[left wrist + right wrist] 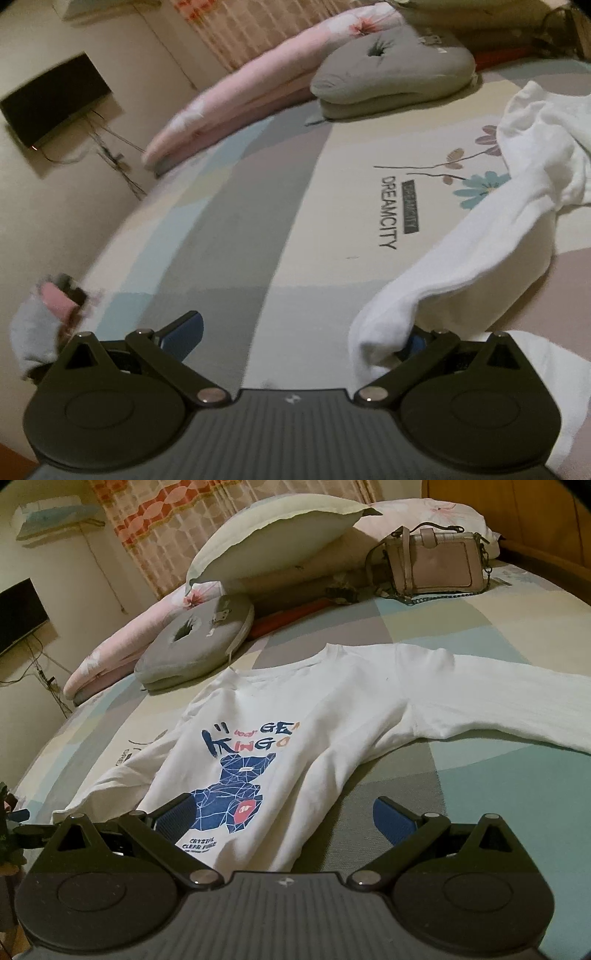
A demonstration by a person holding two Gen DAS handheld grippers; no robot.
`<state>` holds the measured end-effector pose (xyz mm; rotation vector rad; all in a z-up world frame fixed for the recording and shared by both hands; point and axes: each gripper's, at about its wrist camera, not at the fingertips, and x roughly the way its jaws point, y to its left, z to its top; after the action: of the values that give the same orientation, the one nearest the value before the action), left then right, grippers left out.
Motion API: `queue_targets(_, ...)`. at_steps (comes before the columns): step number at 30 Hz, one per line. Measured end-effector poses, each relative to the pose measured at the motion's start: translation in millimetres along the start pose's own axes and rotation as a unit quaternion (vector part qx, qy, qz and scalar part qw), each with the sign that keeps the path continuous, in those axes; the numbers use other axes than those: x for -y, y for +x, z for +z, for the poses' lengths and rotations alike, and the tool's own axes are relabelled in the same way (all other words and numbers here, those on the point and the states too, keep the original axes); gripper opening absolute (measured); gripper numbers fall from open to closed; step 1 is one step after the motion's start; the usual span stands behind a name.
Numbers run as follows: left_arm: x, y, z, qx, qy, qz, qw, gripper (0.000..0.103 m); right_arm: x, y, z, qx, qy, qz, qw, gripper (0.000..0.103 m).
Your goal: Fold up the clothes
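Right now I've got the white sweatshirt [295,716] spread print-up on the bed [498,775] — my left gripper [295,336] spread wide with a sleeve [461,266] draped over one finger, my right gripper [284,812] spread at the hem — so any fold needs a clean pinch.

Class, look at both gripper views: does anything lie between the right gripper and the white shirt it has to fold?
Nothing visible does. The right gripper is open right at the hem of the white shirt. The handbag and grey cushion lie beyond the collar.
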<state>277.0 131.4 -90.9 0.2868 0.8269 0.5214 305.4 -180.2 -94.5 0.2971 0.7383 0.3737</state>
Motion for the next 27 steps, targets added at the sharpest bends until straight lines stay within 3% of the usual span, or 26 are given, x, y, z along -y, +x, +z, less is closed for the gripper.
queue_targets(6,-4.5,-12.0,-8.7,-0.014,-0.035,-0.132,0.9905,0.1,-3.8,5.7,1.1,-0.002,0.001,0.001,1.0,0.103)
queue_targets(19,16.7,-50.1,-40.1,0.021,-0.047,-0.181,0.9821,0.101,-12.4,4.9,2.0,0.005,-0.005,0.008,1.0,0.103)
queue_targets(21,25.0,-61.1,-37.9,0.046,-0.022,-0.175,0.9832,0.101,-12.3,3.9,1.6,0.006,-0.006,0.007,1.0,0.103)
queue_targets(24,30.6,-60.5,-28.7,0.045,-0.011,-0.146,0.9882,0.101,-12.1,3.5,1.3,0.006,-0.007,0.005,1.0,0.103)
queue_targets(27,18.1,-49.8,-31.0,0.021,-0.058,-0.137,0.9887,0.101,-10.5,2.2,2.1,0.009,-0.004,0.005,1.0,0.103)
